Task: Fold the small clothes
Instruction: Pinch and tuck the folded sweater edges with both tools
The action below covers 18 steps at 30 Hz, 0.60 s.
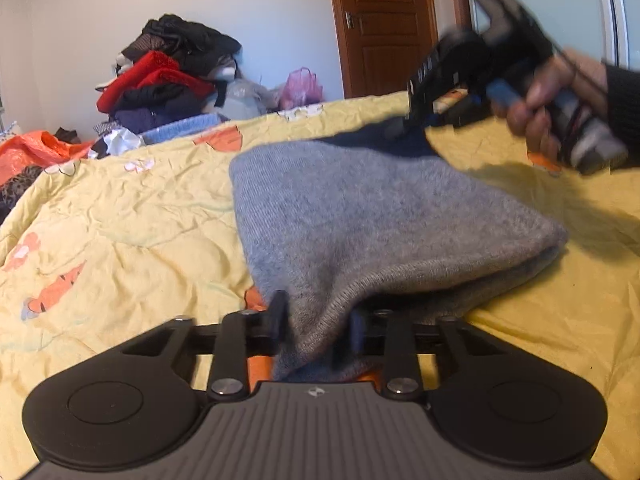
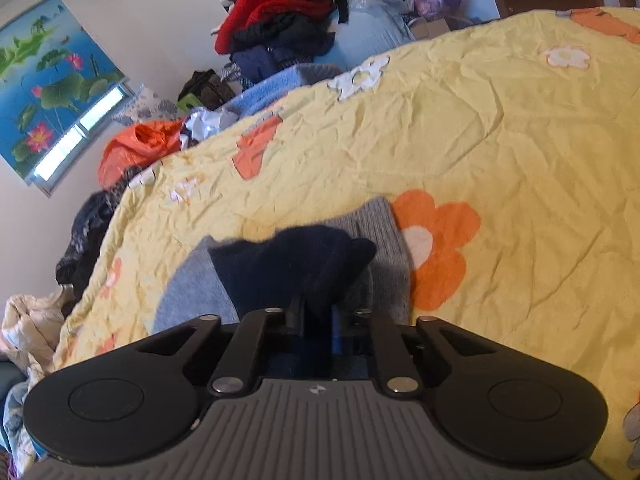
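A small grey knit garment (image 1: 360, 216) with a navy part (image 1: 372, 142) lies on a yellow flowered bedspread (image 1: 140, 220). My left gripper (image 1: 316, 320) is shut on its near corner, and grey fabric bunches between the fingers and rises off the bed. At the far end, a person's hand (image 1: 536, 116) holds my right gripper (image 1: 408, 124), blurred, down on the navy edge. In the right wrist view that gripper (image 2: 316, 320) is shut on the navy fabric (image 2: 292, 264), which is pulled up over the grey cloth (image 2: 188, 284).
A tall pile of red, black and blue clothes (image 1: 168, 76) stands beyond the bed's far edge, with an orange bag (image 1: 36, 152) and a pink bag (image 1: 300, 86) nearby. A brown door (image 1: 384, 24) is behind. Bare bedspread (image 2: 480, 120) stretches around the garment.
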Each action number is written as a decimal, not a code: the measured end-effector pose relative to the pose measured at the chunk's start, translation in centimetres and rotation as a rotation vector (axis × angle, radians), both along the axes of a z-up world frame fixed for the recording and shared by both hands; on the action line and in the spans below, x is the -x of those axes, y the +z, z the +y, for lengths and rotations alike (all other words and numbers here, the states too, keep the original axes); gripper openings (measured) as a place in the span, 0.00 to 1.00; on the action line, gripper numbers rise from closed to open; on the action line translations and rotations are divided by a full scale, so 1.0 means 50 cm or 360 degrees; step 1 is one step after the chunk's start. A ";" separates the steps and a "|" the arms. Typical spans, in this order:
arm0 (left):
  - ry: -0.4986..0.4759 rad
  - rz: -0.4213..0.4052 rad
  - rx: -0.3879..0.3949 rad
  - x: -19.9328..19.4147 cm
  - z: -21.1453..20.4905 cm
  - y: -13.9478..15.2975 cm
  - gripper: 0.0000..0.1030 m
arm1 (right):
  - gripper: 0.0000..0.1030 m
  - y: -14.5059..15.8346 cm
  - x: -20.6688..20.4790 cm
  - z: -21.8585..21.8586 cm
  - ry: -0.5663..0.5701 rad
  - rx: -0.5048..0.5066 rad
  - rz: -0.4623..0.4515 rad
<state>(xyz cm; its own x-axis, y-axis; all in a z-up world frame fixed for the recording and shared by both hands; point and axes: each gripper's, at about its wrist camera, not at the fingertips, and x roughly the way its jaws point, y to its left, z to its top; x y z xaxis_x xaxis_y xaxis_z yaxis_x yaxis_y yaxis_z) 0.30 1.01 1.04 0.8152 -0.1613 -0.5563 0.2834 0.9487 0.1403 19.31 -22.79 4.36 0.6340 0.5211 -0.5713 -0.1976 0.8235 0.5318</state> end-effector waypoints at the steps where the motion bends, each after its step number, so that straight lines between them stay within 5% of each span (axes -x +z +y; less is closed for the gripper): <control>1: 0.0001 -0.0005 0.0007 0.000 -0.002 0.001 0.28 | 0.08 0.012 0.000 -0.003 -0.0001 -0.0006 -0.0029; 5: 0.0001 -0.0013 -0.0012 -0.005 -0.012 -0.005 0.28 | 0.08 -0.013 -0.037 -0.010 -0.0048 0.0103 0.0036; 8: 0.0027 -0.0019 -0.0024 -0.004 -0.012 -0.007 0.29 | 0.14 -0.040 -0.032 -0.024 -0.0083 -0.0008 0.0085; 11: 0.0051 -0.0011 -0.0021 0.006 -0.003 -0.004 0.29 | 0.61 -0.026 0.013 -0.057 -0.0118 -0.0216 0.0133; 12: 0.0055 -0.0011 -0.0021 0.013 0.001 -0.003 0.29 | 0.70 -0.017 0.039 -0.067 -0.0097 -0.0259 0.0114; 16: 0.0080 -0.0024 -0.0006 0.025 0.011 0.003 0.30 | 0.66 -0.001 0.150 -0.089 0.0106 -0.0278 0.0138; 18: 0.0094 -0.0028 -0.0011 0.025 0.008 0.001 0.30 | 0.52 -0.002 0.201 -0.087 0.0215 -0.0242 0.0152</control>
<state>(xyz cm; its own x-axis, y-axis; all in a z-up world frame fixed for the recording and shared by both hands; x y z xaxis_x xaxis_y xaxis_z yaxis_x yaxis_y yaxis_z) -0.95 1.40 1.12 0.8330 -0.1087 -0.5426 0.2242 0.9627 0.1514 9.25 -27.14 4.29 0.4993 0.6822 -0.5341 -0.2432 0.7021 0.6693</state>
